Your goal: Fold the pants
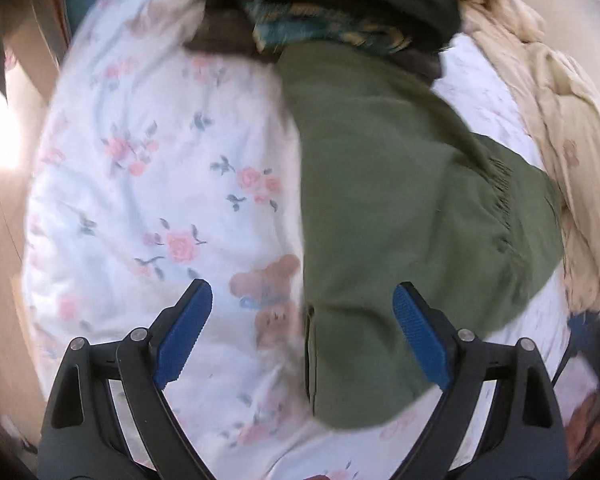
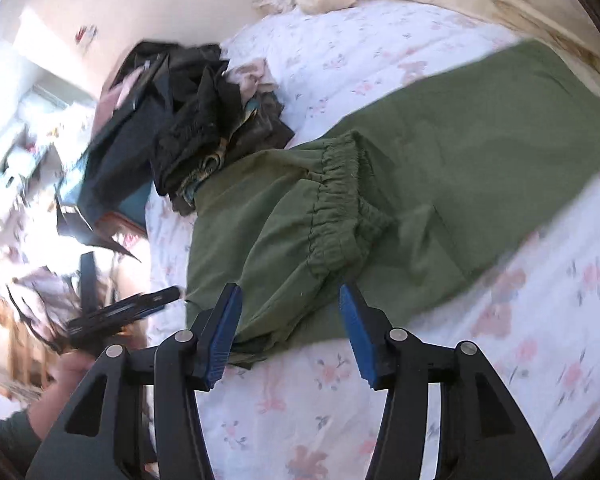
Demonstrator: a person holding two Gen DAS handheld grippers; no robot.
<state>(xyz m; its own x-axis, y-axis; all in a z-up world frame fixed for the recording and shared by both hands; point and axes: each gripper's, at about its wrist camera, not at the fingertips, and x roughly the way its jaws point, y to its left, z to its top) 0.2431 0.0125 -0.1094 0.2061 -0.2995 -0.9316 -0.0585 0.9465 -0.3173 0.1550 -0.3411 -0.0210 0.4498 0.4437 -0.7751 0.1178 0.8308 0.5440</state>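
Olive-green pants (image 2: 440, 168) lie on the floral bedsheet (image 2: 420, 360), one part folded over the other, the gathered elastic waistband (image 2: 332, 200) on top near the middle. My right gripper (image 2: 290, 292) hovers over the near edge of the folded cloth; its blue pads stand apart and press on nothing. In the left wrist view the pants (image 1: 380, 200) run from the top centre to the bottom right. My left gripper (image 1: 300, 294) is wide open above their left edge, with nothing held. That left gripper (image 2: 140, 308) also shows in the right wrist view, in a hand.
A heap of dark clothes (image 2: 188, 128) lies at the far end of the pants, seen as the dark clothes (image 1: 340, 0) up top. A crumpled beige quilt (image 1: 560, 120) borders the bed's right side. Wooden floor (image 1: 4, 200) lies beyond the bed's left edge.
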